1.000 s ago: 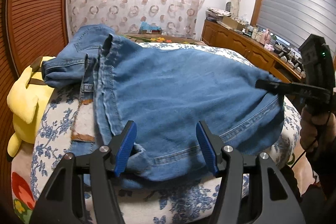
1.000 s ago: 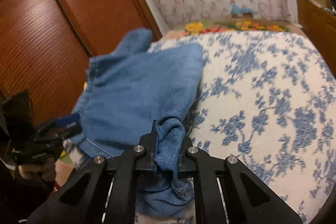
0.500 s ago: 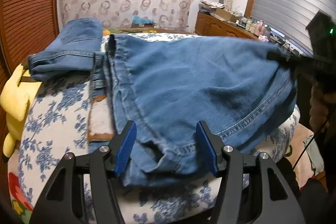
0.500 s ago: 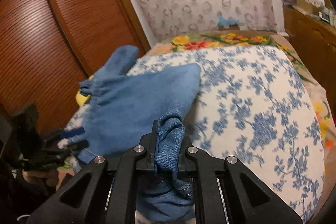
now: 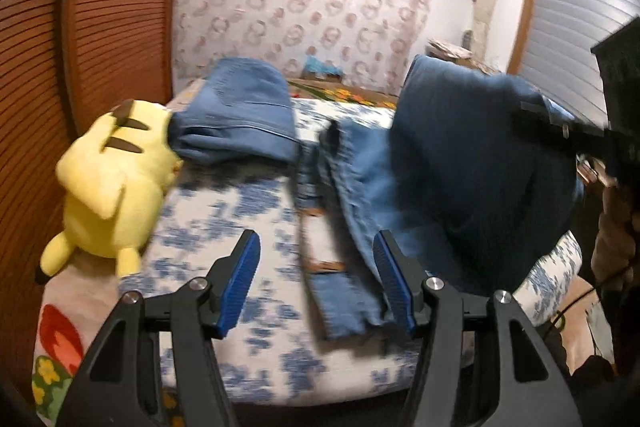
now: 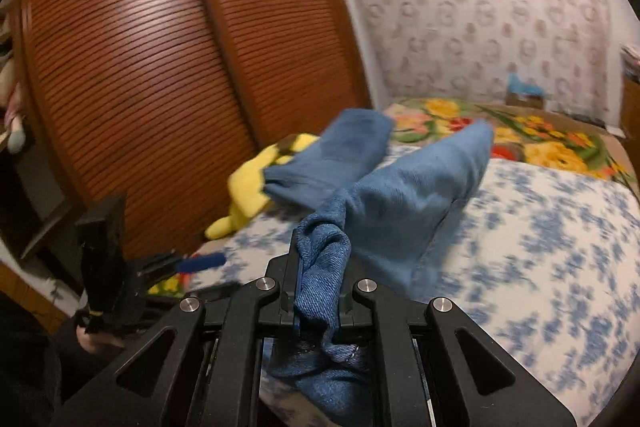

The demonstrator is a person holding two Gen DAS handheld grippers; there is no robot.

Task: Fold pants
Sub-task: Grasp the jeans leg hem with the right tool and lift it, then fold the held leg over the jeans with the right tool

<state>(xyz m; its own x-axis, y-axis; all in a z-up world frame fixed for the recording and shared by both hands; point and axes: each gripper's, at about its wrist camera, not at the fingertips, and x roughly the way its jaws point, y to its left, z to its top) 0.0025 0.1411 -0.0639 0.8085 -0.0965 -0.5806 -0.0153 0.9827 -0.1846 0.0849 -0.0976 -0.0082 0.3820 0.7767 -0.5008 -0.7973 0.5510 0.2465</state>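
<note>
Only your right wrist view shows the grip itself: your right hand-held gripper (image 6: 316,291) is clamped tight on a bunched fold of the jeans (image 6: 416,187), which rise off the bed (image 6: 560,235) toward the far end. Your left wrist view shows what that one hides: the jeans' waistband and frayed hem (image 5: 340,291) lying at the bed's near edge, and your left hand-held gripper (image 5: 316,283) half open with nothing pinched, its right pad beside the hem. Compared with a second ago, the denim that lay flat across the bed now hangs lifted on the right, and your left hand-held gripper has swung toward the bed's left edge, where the yellow plush toy (image 5: 112,183) lies. A second folded pair of jeans (image 5: 240,119) sits beside the toy. Slatted wooden doors (image 6: 160,67) flank the floral bed.
</note>
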